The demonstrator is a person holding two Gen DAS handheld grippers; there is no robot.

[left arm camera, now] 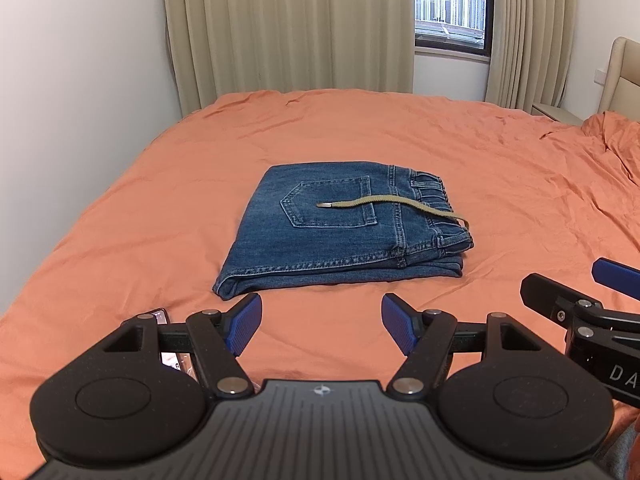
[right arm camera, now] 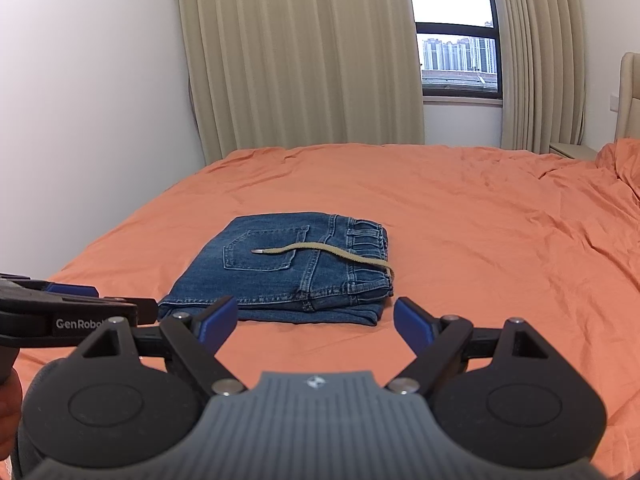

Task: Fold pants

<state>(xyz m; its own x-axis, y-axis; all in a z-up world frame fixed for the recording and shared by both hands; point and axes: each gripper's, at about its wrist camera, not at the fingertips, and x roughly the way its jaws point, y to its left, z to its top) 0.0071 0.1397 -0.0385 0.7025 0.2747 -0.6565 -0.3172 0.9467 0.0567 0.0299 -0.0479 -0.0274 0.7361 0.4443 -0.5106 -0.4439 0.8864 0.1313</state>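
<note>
Left tongs (left arm camera: 322, 322): blue-padded jaws spread wide, nothing between them, held above the near part of the bed just short of the pants; in the right wrist view they enter from the left edge as a dark bar with a white maker's mark. Right tongs (right arm camera: 316, 320): jaws likewise spread wide and empty, above the sheet just before the near edge of the pants; in the left wrist view they show only partly at the right edge. Phone (left arm camera: 160, 316): small item with a lit screen, lying on the sheet at the near left, partly hidden behind the left tongs. Pants (left arm camera: 344, 228): blue denim, folded into a compact rectangular stack, lying flat near the middle of the bed, back pocket facing up, elastic waistband toward the right, folded edge toward the left. Drawstring (left arm camera: 384, 204): tan cord with a metal tip, trailing from the waistband leftward across the pocket. Bed (left arm camera: 480, 152): covered in a wrinkled orange sheet. Curtains (left arm camera: 288, 28): beige, hanging behind the bed. Window (left arm camera: 452, 8): dark-framed, between the curtain panels, showing tall buildings. Headboard (left arm camera: 624, 72): padded, cream, at far right.
</note>
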